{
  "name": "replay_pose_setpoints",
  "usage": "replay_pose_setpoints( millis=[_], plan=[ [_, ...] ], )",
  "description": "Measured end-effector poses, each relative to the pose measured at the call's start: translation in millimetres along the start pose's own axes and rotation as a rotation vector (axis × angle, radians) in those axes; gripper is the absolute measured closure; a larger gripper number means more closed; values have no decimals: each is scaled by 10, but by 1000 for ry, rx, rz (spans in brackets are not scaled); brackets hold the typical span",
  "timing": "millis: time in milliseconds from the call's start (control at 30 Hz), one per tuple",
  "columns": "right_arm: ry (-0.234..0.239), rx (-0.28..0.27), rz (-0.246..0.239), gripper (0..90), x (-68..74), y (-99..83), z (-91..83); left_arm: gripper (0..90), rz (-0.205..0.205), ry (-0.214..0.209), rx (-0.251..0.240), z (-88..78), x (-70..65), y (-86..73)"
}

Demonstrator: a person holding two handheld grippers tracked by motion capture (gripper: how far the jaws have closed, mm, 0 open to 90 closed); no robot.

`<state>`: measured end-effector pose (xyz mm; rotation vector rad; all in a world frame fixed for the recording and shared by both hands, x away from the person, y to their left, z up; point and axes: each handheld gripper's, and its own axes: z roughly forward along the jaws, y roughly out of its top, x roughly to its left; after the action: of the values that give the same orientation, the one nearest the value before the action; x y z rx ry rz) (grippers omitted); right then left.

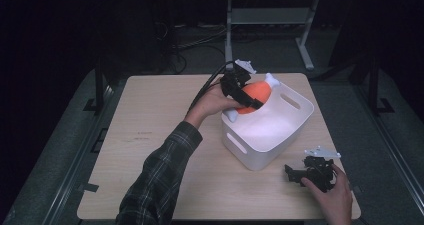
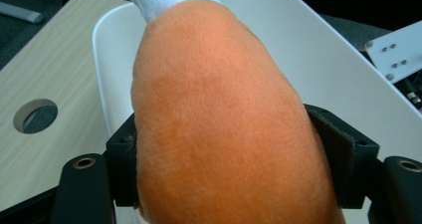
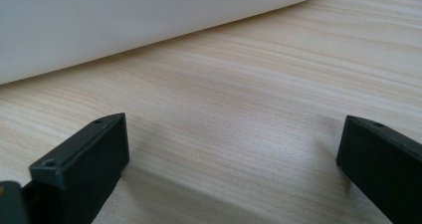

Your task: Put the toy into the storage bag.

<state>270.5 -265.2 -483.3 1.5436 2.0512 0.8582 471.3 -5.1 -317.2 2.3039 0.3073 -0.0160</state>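
The left gripper is pinching an orange plush drumstick over the white bin's rim. The right gripper is resting spread on the wooden counter, beside the bin.

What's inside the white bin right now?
The white bin shows a bare floor in the high view. The orange plush drumstick, clamped in the left gripper, hangs over its rear rim and hides the back corner, so anything there can't be seen.

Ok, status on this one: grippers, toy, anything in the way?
Left gripper shut on orange plush drumstick, over white bin. Right gripper open, resting on table. No obstruction seen.
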Motion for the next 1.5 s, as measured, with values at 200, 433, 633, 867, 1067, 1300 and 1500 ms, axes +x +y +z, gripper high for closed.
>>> replay_pose_setpoints(
  millis=[200,433,633,867,1067,1300,1500],
  plan=[
    [0,1,0,0,0,0,0,257,3,-6,15,61,5,-16],
    [0,0,0,0,0,0,0,240,2,11,33,81,10,-39],
    [0,-1,-2,0,-2,0,1,223,4,20,36,91,8,-49],
    [-1,-2,-3,0,-2,0,1,180,9,37,28,67,19,-47],
    [0,0,1,0,1,0,0,180,5,44,16,2,17,-60],
    [1,0,0,0,0,0,0,185,5,57,10,-149,-6,-129],
    [1,0,-1,0,-1,0,0,188,-1,73,-14,-334,-40,-215]
  ],
)
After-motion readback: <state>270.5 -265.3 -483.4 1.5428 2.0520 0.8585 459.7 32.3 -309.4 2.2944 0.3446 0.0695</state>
